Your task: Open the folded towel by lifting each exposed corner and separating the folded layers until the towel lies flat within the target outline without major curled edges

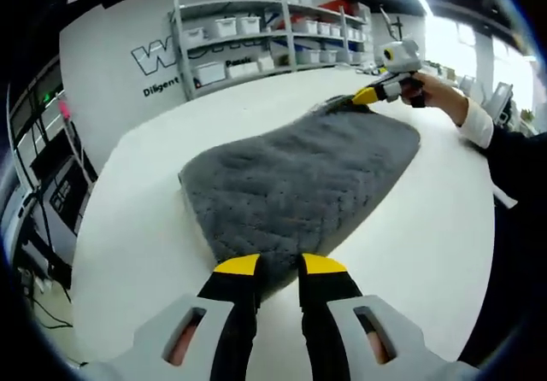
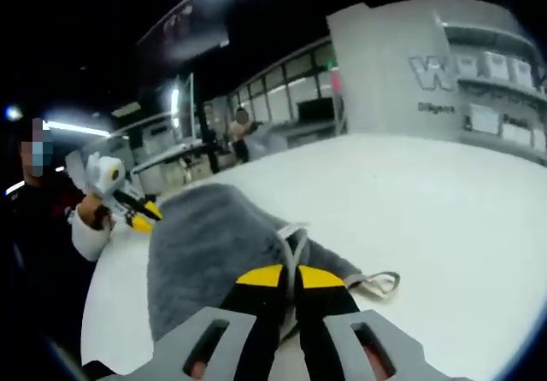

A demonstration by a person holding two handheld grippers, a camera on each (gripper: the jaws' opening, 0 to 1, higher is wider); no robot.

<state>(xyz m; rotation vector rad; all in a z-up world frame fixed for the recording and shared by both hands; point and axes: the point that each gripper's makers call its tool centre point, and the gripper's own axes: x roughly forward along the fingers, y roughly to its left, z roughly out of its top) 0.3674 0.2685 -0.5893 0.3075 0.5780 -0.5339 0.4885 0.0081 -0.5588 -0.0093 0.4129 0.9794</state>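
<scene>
opposite edges of the grey towel [image 1: 299, 184] are pinched by the left gripper [image 1: 280, 266], bottom centre, and the right gripper [image 2: 289, 276]; spreading outward seems next.

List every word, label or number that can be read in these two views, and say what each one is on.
"W": large outlined letter opening a wall logo; the shelving covers the rest.
"Diligent": small dark lettering beneath that logo; what follows it is hidden.
Right gripper view: the same wall logo begins "W", and the small line under it is too blurred to read.
Shelf bin labels: too small to read.
Towel and its tag: no legible text.
</scene>
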